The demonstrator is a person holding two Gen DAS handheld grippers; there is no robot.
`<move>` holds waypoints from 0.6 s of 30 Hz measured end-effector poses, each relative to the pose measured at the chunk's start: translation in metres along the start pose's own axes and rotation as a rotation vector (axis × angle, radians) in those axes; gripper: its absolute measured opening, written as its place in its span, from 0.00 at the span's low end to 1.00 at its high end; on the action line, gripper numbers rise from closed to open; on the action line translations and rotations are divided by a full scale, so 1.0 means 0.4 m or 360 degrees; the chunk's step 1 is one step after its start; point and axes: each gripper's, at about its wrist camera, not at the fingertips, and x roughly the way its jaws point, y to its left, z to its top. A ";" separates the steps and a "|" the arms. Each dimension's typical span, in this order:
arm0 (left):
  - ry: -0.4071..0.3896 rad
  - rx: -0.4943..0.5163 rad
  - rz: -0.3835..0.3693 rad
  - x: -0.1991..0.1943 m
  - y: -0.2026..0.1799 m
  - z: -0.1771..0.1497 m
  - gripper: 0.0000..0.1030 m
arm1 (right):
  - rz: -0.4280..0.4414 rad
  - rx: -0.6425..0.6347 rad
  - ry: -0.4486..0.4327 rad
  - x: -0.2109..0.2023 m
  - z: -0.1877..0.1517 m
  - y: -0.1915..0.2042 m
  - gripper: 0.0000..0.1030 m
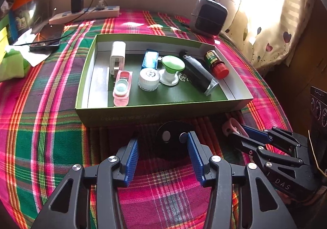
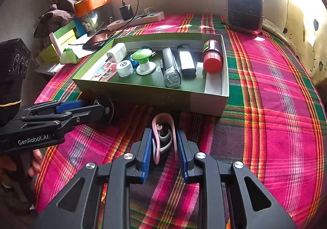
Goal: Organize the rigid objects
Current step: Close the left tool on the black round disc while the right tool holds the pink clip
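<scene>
Gripping pink clip in right gripper, on cloth before box | left gripper spread around black disc | clip judged light, springy; hold mid-loop.

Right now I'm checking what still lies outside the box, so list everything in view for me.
box: one, green, middle of the cloth
white charger: one, box, back left
pink case: one, box, front left
white jar: one, box
blue case: one, box
green-topped knob: one, box
black tube: one, box
red-capped bottle: one, box, right end
black disc: one, cloth, between the open left jaws
pink clip: one, cloth, gripped
power strip: one, white, by the wall
phone: one, black, left
heater: one, back right
left gripper: open
right gripper: shut on the clip
</scene>
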 end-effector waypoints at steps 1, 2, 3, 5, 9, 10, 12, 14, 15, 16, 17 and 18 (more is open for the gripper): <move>0.0000 0.0007 0.0002 0.002 -0.003 0.001 0.44 | 0.0003 0.0002 0.0000 0.000 0.000 -0.001 0.25; -0.0001 0.0017 0.0006 0.004 -0.006 0.002 0.44 | 0.0006 0.0003 0.0000 -0.001 0.000 -0.002 0.25; -0.0002 0.0026 0.0014 0.005 -0.009 0.002 0.44 | 0.0009 0.0005 0.0000 0.000 0.000 -0.003 0.25; -0.0003 0.0050 0.0024 0.008 -0.017 0.003 0.44 | 0.0019 0.0013 -0.0001 -0.001 0.000 -0.006 0.25; -0.0010 0.0060 0.0033 0.012 -0.024 0.005 0.44 | 0.0036 0.0029 -0.0002 -0.001 0.000 -0.012 0.25; -0.0012 0.0061 0.0034 0.012 -0.025 0.005 0.44 | 0.0038 0.0031 -0.0003 -0.002 0.000 -0.013 0.25; -0.0015 0.0064 0.0037 0.014 -0.026 0.006 0.44 | 0.0042 0.0034 -0.0003 -0.002 -0.001 -0.013 0.25; -0.0019 0.0062 0.0035 0.014 -0.026 0.006 0.44 | 0.0043 0.0035 -0.0003 -0.002 0.000 -0.014 0.25; -0.0020 0.0063 0.0034 0.015 -0.026 0.006 0.43 | 0.0044 0.0035 -0.0003 -0.002 0.000 -0.014 0.25; -0.0022 0.0062 0.0031 0.015 -0.027 0.007 0.42 | 0.0044 0.0036 -0.0003 -0.002 0.000 -0.014 0.25; -0.0022 0.0062 0.0029 0.015 -0.027 0.007 0.37 | 0.0045 0.0036 -0.0003 -0.002 0.000 -0.014 0.25; -0.0023 0.0062 0.0027 0.016 -0.027 0.007 0.35 | 0.0046 0.0037 -0.0003 -0.002 -0.001 -0.015 0.25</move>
